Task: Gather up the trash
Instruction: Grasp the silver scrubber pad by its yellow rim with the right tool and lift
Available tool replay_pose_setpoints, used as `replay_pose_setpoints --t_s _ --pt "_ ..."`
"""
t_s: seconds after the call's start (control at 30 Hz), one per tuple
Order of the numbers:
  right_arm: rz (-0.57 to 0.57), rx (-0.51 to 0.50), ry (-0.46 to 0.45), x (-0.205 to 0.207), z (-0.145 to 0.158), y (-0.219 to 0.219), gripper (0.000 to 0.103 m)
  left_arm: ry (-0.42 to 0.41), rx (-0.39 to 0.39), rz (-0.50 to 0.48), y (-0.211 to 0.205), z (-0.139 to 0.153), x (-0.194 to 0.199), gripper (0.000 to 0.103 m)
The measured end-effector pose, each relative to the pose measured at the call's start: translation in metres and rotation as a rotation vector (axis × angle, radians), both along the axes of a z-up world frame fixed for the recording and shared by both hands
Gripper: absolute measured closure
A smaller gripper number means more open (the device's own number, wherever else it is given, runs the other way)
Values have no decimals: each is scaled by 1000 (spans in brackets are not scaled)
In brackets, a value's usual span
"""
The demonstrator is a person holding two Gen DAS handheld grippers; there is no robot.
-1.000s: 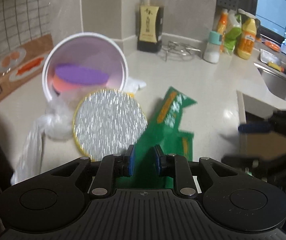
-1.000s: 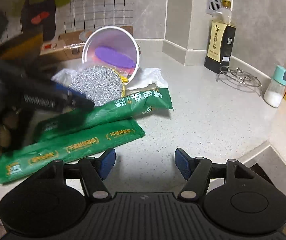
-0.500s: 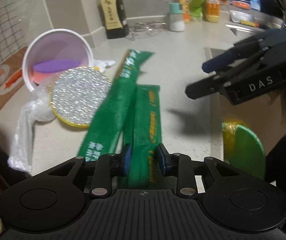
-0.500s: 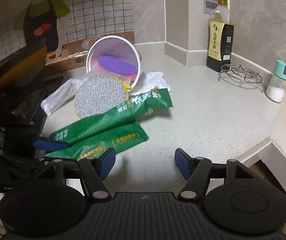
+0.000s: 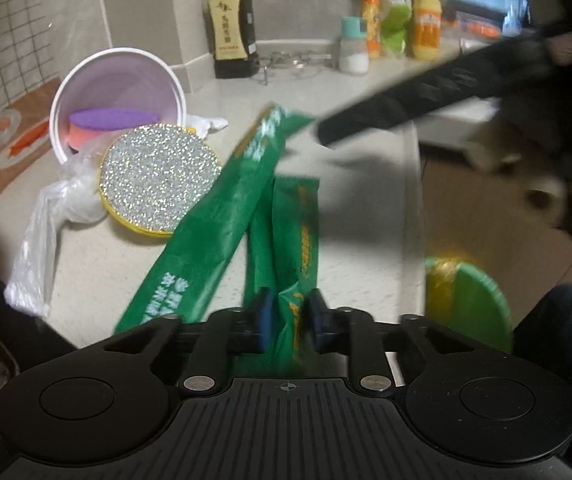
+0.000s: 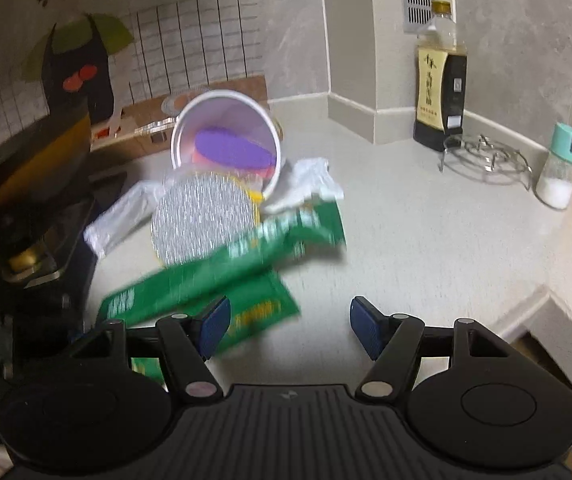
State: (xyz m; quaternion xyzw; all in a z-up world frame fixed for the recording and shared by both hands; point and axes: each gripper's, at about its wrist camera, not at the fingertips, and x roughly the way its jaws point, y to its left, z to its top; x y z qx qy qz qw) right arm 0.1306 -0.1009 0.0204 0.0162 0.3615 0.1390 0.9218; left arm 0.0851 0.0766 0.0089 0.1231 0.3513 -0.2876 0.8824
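Left hand-held gripper on green wrapper

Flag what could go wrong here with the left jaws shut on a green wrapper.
The left gripper pinches only the shorter green wrapper; the longer wrapper overlaps it and may drag off the counter edge. The wrapper is held only by its end, so it could slip free.

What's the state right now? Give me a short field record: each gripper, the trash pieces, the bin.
left gripper: shut on smaller green wrapper, at its near end
right gripper: open, holding nothing, above the countertop
long green wrapper: on the countertop, overlapping the foil lid
foil lid: against the tipped white cup
plastic bag: beside the cup
green bin: below the counter edge, yellow liner
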Motion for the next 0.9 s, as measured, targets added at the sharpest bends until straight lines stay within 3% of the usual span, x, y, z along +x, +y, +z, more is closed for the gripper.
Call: replay_pose_setpoints --t_s 0.1,0.23,0.53,0.63,0.67,0.73,0.9 --pt "26 16 -24 19 15 13 30 2 -74 10 9 9 -6 89" --pt "141 44 -52 57 24 41 23 -15 -93 40 18 15 -17 90" --pt "113 219 172 152 -37 52 25 -4 -93 131 39 14 -10 90" --pt "157 297 235 153 -51 52 52 6 -88 144 40 12 -8 90" --pt "171 304 239 151 -51 52 70 7 -87 146 40 13 -9 90" --pt "218 315 229 142 -44 50 83 5 -89 150 39 12 -7 90" --pt "217 275 100 104 -7 43 90 -28 -87 152 36 17 -13 91"
